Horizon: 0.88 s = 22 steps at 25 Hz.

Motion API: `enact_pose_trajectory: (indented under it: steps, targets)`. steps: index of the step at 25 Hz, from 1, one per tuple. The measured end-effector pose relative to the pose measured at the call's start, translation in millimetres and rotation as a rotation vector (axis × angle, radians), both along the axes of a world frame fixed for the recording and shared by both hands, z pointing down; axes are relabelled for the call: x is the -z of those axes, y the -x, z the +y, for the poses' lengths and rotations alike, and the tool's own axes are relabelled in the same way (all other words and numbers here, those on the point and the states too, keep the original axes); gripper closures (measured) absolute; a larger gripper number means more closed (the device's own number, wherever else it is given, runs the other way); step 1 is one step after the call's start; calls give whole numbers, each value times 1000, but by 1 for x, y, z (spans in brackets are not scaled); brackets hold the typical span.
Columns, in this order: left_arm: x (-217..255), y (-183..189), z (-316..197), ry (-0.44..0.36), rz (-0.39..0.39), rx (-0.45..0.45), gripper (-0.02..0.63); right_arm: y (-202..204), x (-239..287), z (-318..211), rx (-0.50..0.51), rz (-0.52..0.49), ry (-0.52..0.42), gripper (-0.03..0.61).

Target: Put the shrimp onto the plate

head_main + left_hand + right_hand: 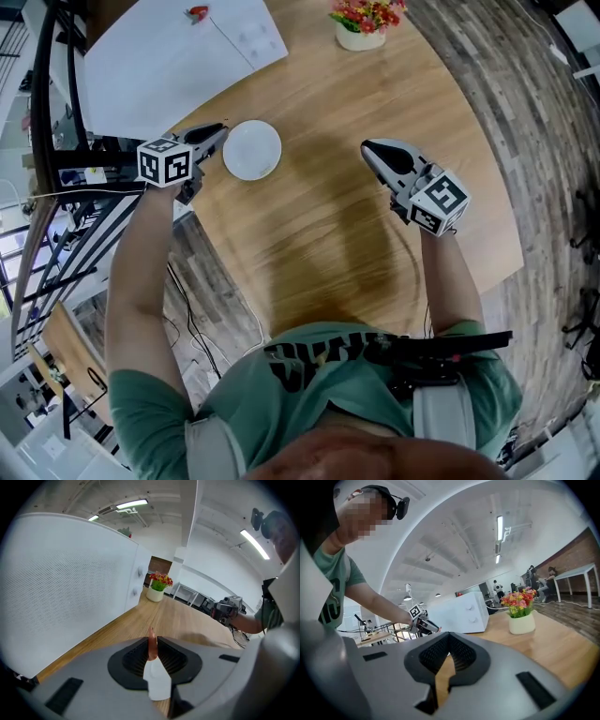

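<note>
Shrimp (152, 645), a thin orange-pink sliver, is pinched in my left tool (152, 639) in the left gripper view, its long axis along the jaws; the round white plate (253, 150) is hidden there. In the head view that tool's tip hangs just left of the plate. In the right gripper view the right tool (449, 654) is closed and empty.

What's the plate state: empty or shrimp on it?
Empty. The plate shows a bare white surface in the head view; the shrimp sits pinched in the left gripper jaws.
</note>
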<state>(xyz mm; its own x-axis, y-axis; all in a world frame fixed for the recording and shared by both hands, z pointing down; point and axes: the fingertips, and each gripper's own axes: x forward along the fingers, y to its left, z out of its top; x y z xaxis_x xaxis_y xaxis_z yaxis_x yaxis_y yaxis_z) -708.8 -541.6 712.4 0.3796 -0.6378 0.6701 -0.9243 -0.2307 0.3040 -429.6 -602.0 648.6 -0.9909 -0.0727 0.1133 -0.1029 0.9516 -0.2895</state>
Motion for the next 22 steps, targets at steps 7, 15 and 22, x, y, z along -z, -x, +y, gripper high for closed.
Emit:
enact_pose_trajectory:
  steps: [7,15,22]
  targets:
    - [-31,-14,-16,53,-53,-83,551,13,-23,4,30,23,16,574]
    - [-64,-29,-21,115,-104,-144,551,13,-36,3,35,29,39,574]
    - [-79,-37,-21,148,-153,-206,551,15,-44,8,43,26,60,574]
